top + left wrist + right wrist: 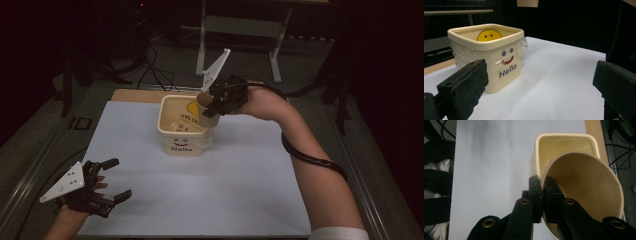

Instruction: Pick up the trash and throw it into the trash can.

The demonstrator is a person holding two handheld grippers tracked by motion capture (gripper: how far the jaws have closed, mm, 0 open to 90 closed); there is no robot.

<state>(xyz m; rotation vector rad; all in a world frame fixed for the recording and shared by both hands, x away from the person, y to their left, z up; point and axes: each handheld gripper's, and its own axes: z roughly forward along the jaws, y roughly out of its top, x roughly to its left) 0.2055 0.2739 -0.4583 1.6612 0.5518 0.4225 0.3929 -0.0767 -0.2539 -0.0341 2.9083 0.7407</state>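
While the right gripper (212, 102) pinches the paper cup (584, 192) by its rim above the tub (182, 125), the cup looks light and crushable — a gentle rim hold suits; the left gripper (112, 180) rests open.

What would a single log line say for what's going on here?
right gripper: shut on paper cup wall, above cream tub | left gripper: open, holding nothing, resting on white sheet

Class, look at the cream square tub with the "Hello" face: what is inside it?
Inside the cream square plastic tub, a yellow smiley face shows on the far inner wall, with dark print beside it. The near wall and the tan paper cup above it hide the tub's floor.
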